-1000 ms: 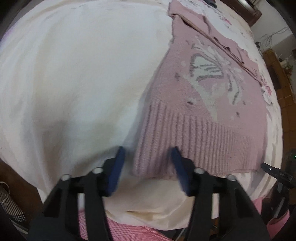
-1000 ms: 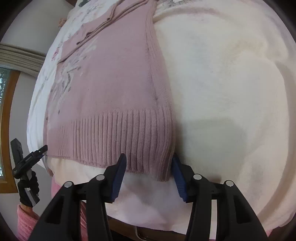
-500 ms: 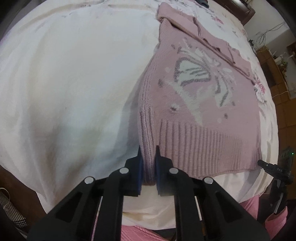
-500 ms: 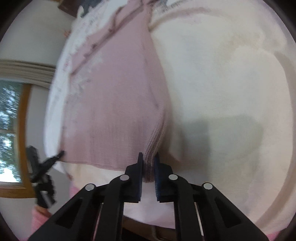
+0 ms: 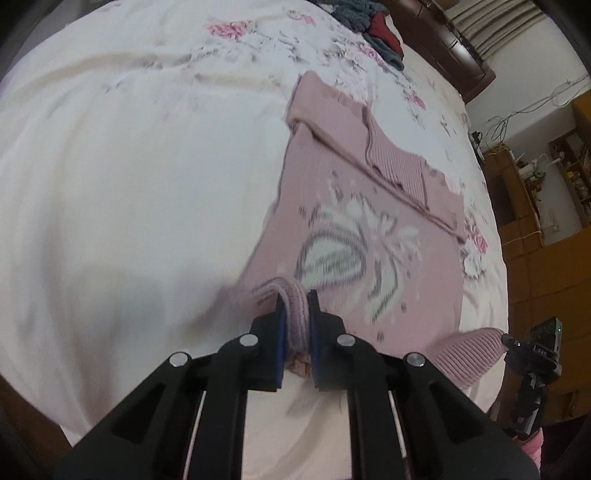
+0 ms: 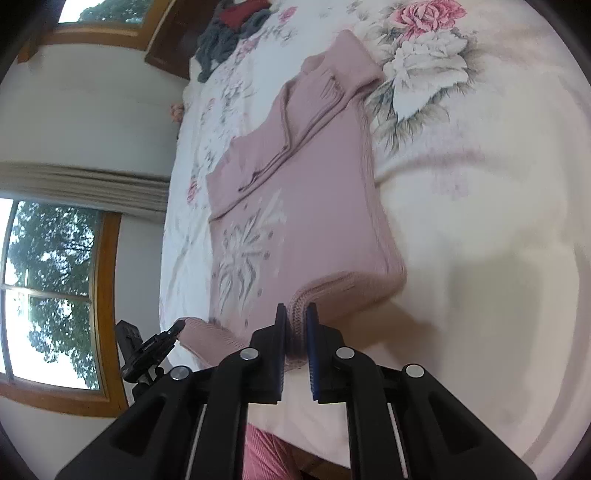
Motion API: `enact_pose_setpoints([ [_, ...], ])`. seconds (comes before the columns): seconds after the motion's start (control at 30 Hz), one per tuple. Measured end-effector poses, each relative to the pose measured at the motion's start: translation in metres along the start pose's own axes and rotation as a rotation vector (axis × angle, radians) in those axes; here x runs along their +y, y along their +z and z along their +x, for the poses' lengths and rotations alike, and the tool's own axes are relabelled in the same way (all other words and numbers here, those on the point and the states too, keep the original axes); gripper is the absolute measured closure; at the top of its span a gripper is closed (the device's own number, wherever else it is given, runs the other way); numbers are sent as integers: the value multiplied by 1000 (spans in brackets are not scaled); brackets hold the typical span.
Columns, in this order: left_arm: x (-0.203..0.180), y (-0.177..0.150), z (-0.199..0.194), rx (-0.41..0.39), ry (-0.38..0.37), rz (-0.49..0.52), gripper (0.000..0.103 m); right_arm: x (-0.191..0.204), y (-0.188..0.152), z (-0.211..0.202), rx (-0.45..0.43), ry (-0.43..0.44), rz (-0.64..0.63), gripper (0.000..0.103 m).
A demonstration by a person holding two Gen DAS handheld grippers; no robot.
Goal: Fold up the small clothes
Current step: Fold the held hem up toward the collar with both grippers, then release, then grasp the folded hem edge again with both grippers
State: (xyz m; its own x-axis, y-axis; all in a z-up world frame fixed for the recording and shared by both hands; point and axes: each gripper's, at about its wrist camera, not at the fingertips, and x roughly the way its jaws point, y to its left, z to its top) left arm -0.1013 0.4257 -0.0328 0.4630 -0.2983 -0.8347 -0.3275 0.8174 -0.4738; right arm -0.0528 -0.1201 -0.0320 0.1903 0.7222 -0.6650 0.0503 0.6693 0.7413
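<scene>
A small pink knit sweater (image 5: 369, 236) with a white and grey flower pattern lies on the bed, sleeves folded across its top. My left gripper (image 5: 295, 306) is shut on the left corner of its ribbed hem, which is lifted off the bed. In the right wrist view the same sweater (image 6: 314, 206) stretches away from me, and my right gripper (image 6: 295, 317) is shut on the right hem corner, raised and curling over the body. Each gripper shows in the other's view: the right one (image 5: 532, 354) at the far right, the left one (image 6: 147, 350) at the lower left.
The bed has a cream cover (image 5: 129, 184) with pink rose print (image 6: 424, 44). A heap of dark grey and red clothes (image 5: 373, 33) lies at the far end. Wooden furniture (image 5: 535, 229) stands to the right, a window (image 6: 48, 295) to the left.
Both grippers went from open around the hem corners to shut on them, then lifted the hem and carried it forward over the sweater's body.
</scene>
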Motion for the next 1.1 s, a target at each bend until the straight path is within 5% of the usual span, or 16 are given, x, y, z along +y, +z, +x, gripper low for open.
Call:
enact_pose_setpoints([
  [0.3,1,58,56,40,46,-14,94,-23,66,35,24,-38,89,93],
  [0.57,9,78,92,93,49,-28,90,-47,101,72,80,-89,128,93],
  [0.7,21,81,89,102,-13,-80,85,-54,106,73,93,-84,128,91],
  [0.83,38,80,66,32,-49,-156,63,-61,107,52,48,-110,127,62],
  [0.97,46,80,48,3,-60,-166,63,-62,107,34,18,-110,112,63],
  [1.1,33,77,41,-1,-26,-67,61,-40,102,25,4,-142,-7,63],
])
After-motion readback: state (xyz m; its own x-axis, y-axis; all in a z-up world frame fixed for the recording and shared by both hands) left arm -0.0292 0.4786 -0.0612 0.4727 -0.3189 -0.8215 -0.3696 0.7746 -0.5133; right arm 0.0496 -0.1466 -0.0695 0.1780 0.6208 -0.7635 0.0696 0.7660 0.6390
